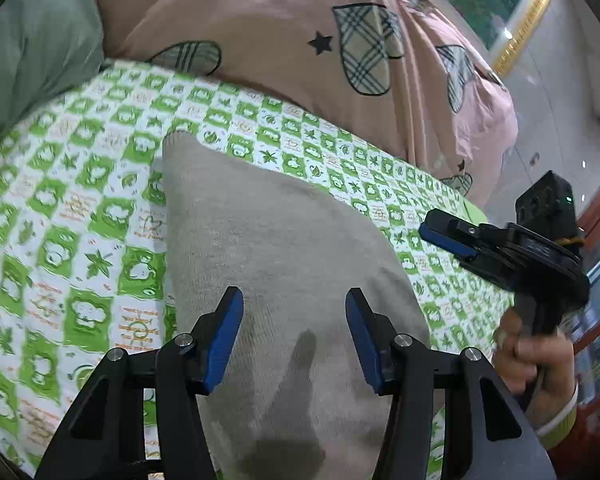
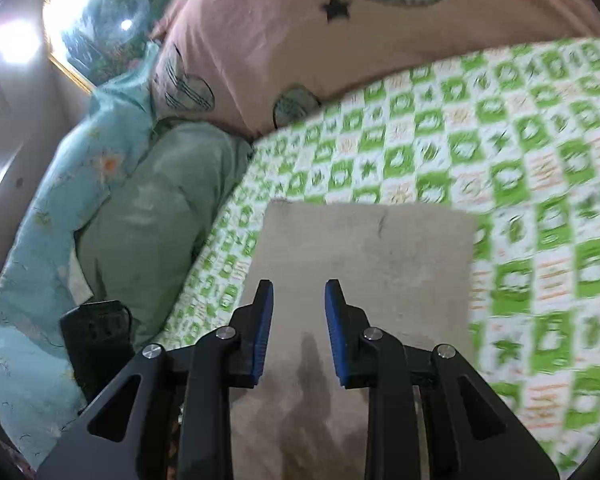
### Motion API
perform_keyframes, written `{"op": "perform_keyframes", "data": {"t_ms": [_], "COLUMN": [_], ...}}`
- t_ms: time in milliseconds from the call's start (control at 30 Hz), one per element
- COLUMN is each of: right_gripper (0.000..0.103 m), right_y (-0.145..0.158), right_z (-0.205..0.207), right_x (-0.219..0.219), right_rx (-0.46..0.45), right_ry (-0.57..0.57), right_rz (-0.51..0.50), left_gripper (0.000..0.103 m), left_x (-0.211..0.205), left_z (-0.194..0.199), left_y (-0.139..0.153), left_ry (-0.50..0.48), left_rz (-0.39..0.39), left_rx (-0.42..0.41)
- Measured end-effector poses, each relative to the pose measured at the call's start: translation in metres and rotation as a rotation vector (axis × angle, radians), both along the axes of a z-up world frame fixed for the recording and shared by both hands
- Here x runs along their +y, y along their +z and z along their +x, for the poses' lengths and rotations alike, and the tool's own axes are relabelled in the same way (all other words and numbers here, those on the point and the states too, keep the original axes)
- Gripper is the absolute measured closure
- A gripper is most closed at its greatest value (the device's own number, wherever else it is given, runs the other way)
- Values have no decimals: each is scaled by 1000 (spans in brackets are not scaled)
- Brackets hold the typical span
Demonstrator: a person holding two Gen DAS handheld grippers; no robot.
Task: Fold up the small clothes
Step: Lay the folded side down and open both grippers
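Observation:
A grey-beige knitted garment (image 1: 276, 248) lies flat on the green and white checked bed sheet (image 1: 80, 208). In the right wrist view it shows as a neat rectangle (image 2: 364, 256). My left gripper (image 1: 294, 336) is open and empty, just above the garment's near part. My right gripper (image 2: 299, 330) is open and empty, also above the garment's near end. The right gripper also shows in the left wrist view (image 1: 452, 240), held by a hand at the garment's right side.
A pink quilt with plaid hearts (image 1: 300, 40) lies along the far side of the sheet. A green pillow (image 2: 156, 208) and a light blue flowered cloth (image 2: 32, 280) lie at the bed's left end. A black object (image 2: 96, 336) rests by the pillow.

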State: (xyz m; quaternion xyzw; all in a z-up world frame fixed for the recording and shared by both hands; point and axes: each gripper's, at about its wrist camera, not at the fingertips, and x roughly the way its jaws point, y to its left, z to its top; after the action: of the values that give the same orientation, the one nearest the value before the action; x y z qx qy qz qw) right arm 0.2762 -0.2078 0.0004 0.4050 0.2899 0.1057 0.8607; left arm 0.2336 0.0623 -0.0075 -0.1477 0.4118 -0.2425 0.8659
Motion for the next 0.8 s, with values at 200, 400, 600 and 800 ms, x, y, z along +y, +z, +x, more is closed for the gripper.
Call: {"op": "perform_keyframes", "data": {"t_ms": [200, 400, 600, 800], "right_gripper": [103, 103, 99, 99], "right_y": [-60, -54, -31, -11], "right_z": [8, -1, -29, -83], "right_x": [-20, -18, -16, 7], "right_rx": [72, 76, 45, -27], "right_ry": [-61, -69, -86, -10], "right_rz": [46, 6, -3, -42], "left_gripper": [60, 59, 64, 64], "left_x": [-11, -32, -23, -7], "left_z": [11, 11, 5, -41], "left_y": [-25, -33, -24, 1], "left_ry": [11, -11, -8, -27], "left_rz": [31, 150, 125, 81], "left_rx": [55, 34, 43, -19]}}
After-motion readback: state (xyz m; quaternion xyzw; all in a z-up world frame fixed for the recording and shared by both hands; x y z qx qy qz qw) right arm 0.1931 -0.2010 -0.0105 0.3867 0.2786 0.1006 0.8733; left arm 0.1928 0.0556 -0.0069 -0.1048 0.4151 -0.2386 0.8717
